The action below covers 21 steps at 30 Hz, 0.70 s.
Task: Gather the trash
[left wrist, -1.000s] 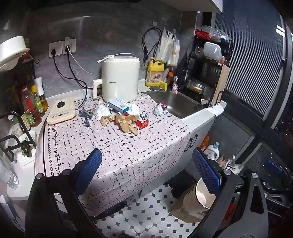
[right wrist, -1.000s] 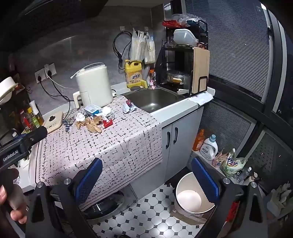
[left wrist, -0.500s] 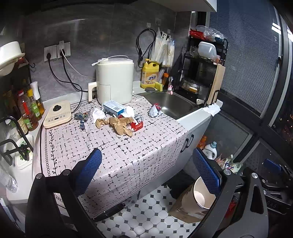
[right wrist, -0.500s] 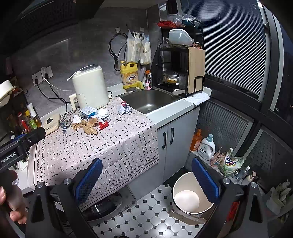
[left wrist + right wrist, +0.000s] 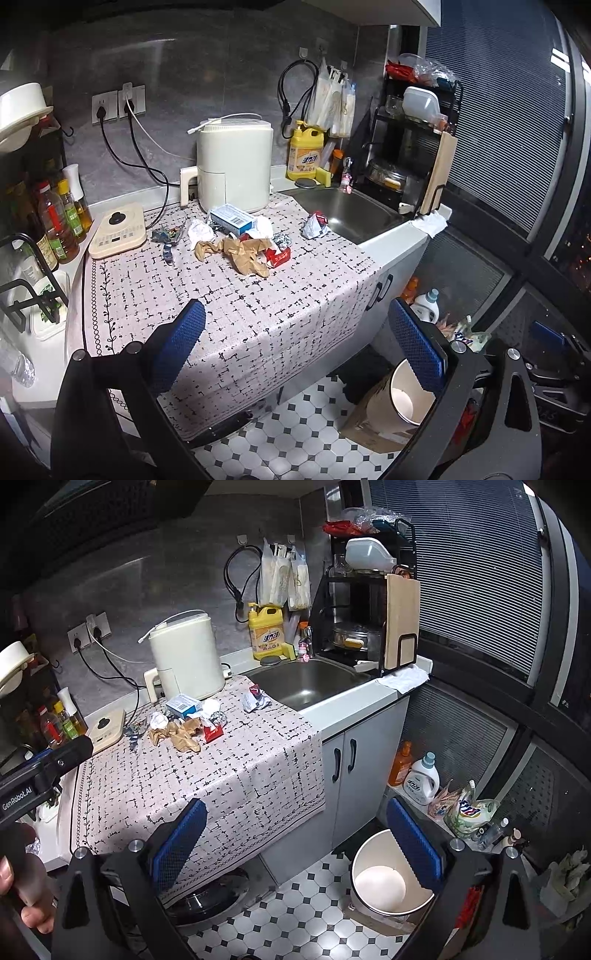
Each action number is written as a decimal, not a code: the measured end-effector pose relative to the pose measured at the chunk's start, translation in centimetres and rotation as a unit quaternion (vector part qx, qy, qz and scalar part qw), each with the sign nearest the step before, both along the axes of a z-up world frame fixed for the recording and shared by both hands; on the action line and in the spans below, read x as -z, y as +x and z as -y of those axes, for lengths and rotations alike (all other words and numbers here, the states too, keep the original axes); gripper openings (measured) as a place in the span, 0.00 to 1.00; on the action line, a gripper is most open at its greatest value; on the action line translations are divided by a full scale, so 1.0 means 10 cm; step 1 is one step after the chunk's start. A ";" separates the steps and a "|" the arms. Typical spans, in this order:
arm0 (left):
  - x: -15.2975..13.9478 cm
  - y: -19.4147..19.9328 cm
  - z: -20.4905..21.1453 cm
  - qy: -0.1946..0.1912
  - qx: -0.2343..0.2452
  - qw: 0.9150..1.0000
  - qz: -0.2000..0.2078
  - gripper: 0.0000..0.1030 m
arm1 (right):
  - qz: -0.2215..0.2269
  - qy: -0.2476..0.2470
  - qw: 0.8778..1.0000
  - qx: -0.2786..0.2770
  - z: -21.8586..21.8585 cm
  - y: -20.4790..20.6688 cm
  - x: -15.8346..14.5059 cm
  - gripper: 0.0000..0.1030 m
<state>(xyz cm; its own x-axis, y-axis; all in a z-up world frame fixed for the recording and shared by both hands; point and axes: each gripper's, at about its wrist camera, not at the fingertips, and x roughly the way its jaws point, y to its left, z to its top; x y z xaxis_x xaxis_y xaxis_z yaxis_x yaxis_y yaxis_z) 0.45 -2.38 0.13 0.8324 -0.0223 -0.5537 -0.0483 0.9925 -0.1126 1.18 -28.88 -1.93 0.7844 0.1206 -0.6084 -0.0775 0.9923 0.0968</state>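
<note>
- Trash (image 5: 243,240) lies in a loose heap on the patterned tablecloth (image 5: 229,306), just in front of the cream appliance (image 5: 234,166) near the wall.
- The heap holds crumpled brown paper (image 5: 243,254), a blue-and-white box (image 5: 232,218), white tissue (image 5: 200,232), a red wrapper (image 5: 279,256) and a small foil ball (image 5: 282,242).
- A separate crumpled wrapper (image 5: 315,226) sits apart from the heap, at the cloth's edge next to the sink (image 5: 351,214).
- The left gripper (image 5: 299,350) hangs over the near edge of the counter with its blue pads spread wide and nothing between them; the heap lies well ahead of it, roughly centred between the fingers.
- The right gripper (image 5: 295,840) is also wide open and empty, held farther back and to the right, above the tiled floor (image 5: 295,904); the trash (image 5: 184,723) is well apart, ahead and to its left.
- A white bin (image 5: 388,875) stands on the floor below the cabinet doors (image 5: 343,760), close beside the right gripper's right finger in that view.
- The left gripper's black body shows at the left edge of the right wrist view, with a hand (image 5: 22,878) around its handle.
</note>
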 end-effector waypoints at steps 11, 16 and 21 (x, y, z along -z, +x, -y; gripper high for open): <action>0.01 0.02 -0.03 -0.001 -0.005 1.000 0.000 0.95 | 0.001 -0.001 1.000 -0.006 -0.05 0.04 -0.02 0.92; 0.01 0.03 -0.06 -0.001 -0.006 1.000 0.000 0.95 | 0.001 0.000 1.000 -0.007 -0.06 0.04 -0.03 0.92; 0.01 0.03 -0.06 0.000 -0.005 1.000 0.001 0.95 | 0.001 -0.001 1.000 -0.007 -0.06 0.05 -0.03 0.92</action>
